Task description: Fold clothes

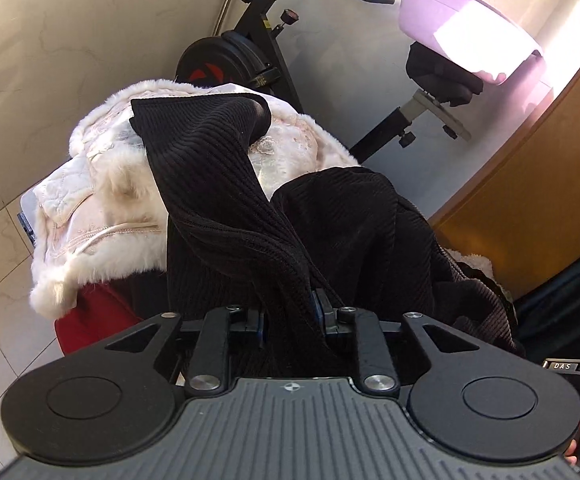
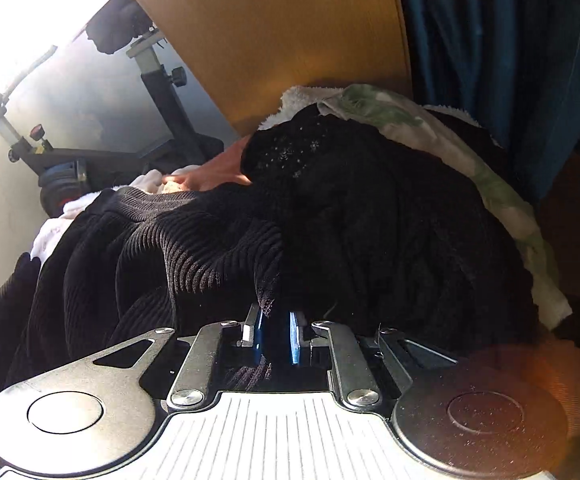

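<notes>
Exercise bike against the far wall, laundry heaped in front; the left claw is clenched on the black ribbed sweater, the right claw pinches its hem – soft, floppy, best taken at the edges

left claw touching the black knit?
Touching. Left wrist view: the black knit runs down between the left claw pads, pinched there.
</notes>
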